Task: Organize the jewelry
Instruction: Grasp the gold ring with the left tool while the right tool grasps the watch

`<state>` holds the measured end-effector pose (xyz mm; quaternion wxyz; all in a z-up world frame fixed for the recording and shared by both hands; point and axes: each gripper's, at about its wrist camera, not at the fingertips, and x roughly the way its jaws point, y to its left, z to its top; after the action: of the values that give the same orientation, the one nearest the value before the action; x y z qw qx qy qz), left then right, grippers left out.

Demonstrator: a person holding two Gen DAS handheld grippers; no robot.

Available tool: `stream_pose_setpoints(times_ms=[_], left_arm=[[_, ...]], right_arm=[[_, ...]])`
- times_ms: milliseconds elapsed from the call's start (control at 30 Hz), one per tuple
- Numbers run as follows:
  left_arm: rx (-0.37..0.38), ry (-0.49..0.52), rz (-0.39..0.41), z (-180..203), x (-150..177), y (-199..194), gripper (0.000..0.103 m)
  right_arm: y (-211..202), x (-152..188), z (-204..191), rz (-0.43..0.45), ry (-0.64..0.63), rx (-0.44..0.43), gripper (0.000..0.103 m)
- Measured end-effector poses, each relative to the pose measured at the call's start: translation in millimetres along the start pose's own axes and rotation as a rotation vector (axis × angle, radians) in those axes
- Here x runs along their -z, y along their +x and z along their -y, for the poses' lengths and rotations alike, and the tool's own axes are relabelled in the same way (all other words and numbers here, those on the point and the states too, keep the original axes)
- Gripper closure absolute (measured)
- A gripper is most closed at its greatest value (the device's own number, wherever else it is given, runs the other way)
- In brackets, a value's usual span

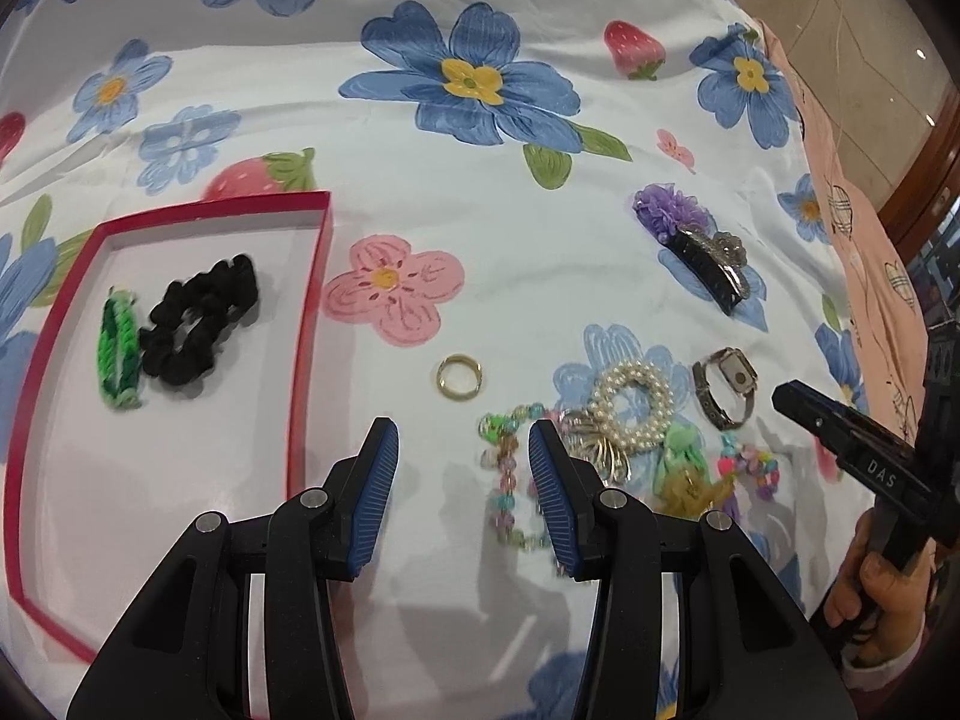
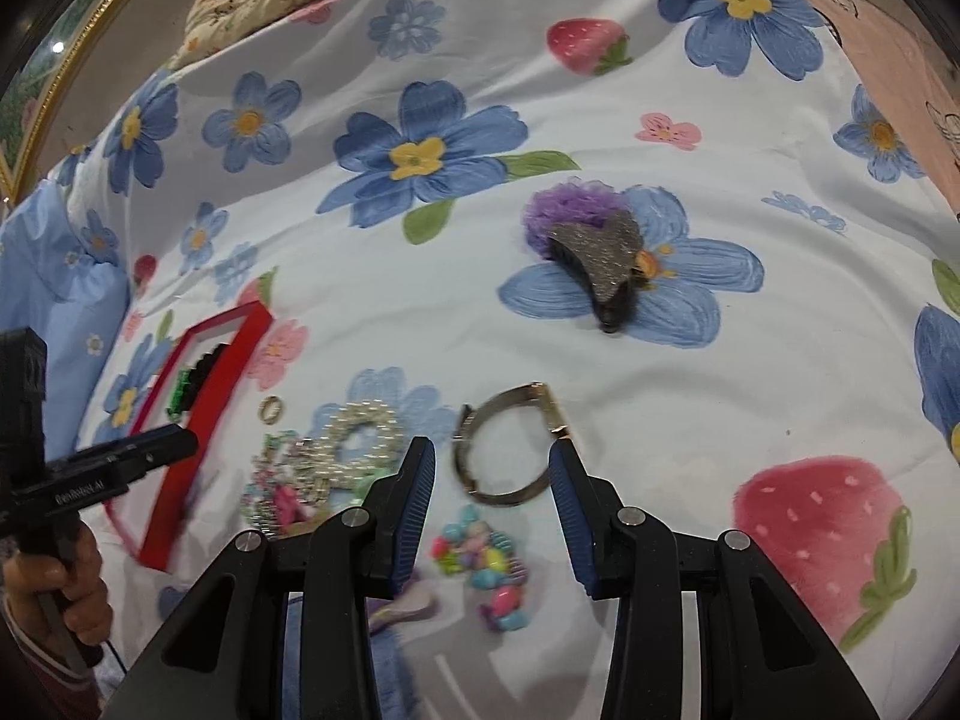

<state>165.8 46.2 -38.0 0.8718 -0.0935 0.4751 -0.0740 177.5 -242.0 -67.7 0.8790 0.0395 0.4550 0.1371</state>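
A red tray (image 1: 318, 276) lies at the left with a black scrunchie (image 1: 201, 319) and a green braided band (image 1: 118, 348) in it; it also shows in the right wrist view (image 2: 225, 360). My left gripper (image 1: 462, 438) is open and empty, just below a gold ring (image 1: 459, 376) and left of a pastel bead bracelet (image 1: 507, 474). A pearl scrunchie (image 1: 630, 405) and a wristwatch (image 1: 726, 384) lie further right. My right gripper (image 2: 492, 462) is open and empty, its fingertips either side of the wristwatch (image 2: 510, 444), above a colourful bead bracelet (image 2: 486, 558).
A purple flower clip (image 1: 672, 210) and a black glitter claw clip (image 1: 714, 267) lie further back on the floral bedsheet (image 1: 480, 240). A green and yellow hair bow (image 1: 687, 474) sits by the pearls. A pink cloth (image 1: 840, 180) borders the right edge.
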Motion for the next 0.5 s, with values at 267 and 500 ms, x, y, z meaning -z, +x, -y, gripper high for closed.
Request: stream_pose_setpoints(times_ms=[267, 500], left_arm=[[-0.024, 0.022, -0.057, 4, -15, 43, 0.059], [-0.038, 0.025, -0.079, 3, -18, 67, 0.061]], right_arm=[[18, -2, 11, -0.016, -0.009, 0.035, 0.061], [34, -6, 21, -0.035, -0.001, 0.042, 0.061]])
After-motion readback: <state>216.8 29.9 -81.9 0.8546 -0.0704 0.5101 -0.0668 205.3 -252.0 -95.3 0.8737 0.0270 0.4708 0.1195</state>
